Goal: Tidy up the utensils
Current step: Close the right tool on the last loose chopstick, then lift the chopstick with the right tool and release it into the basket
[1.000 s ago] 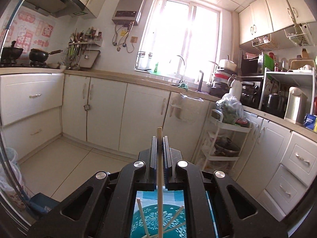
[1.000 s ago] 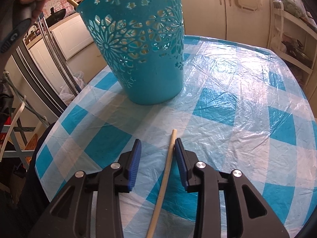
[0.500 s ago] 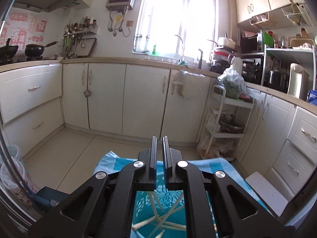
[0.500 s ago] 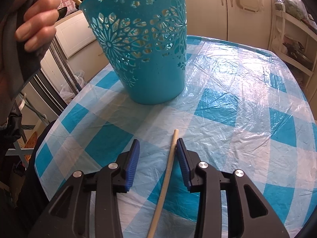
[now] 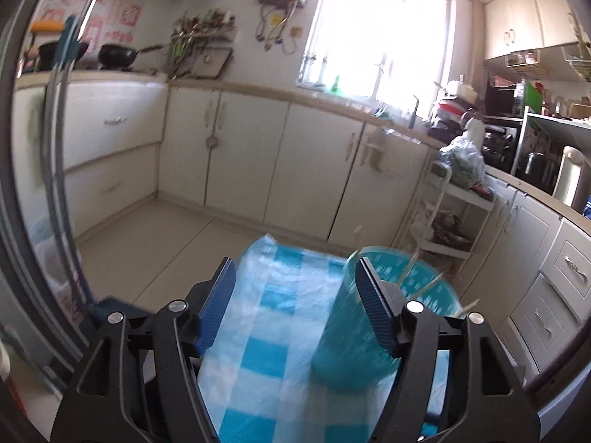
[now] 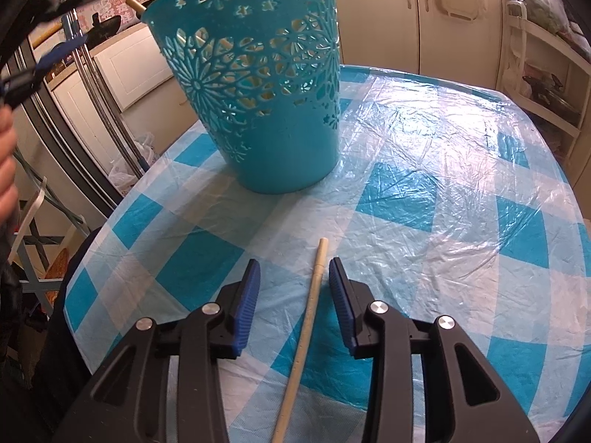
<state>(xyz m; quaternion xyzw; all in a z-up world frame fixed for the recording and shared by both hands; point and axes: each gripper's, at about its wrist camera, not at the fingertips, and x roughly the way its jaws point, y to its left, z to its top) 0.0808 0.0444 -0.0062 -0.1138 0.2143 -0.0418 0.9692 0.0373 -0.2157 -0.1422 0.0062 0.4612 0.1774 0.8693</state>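
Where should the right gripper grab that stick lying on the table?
Probably near the stick's far end, coming straight down from above. It lies flat on the tablecloth, thin and round, running lengthwise between the open right gripper fingers, so they would close across its width.

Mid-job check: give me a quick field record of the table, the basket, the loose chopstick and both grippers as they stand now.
table: checked blue and white plastic cover
basket: teal cut-out basket, upright on the table, chopsticks inside
loose chopstick: one wooden chopstick flat on the cover, in front of the basket
right gripper: jaws either side of the loose chopstick, closing, pads not touching it
left gripper: jaws opening, nothing held, basket just beyond its right finger
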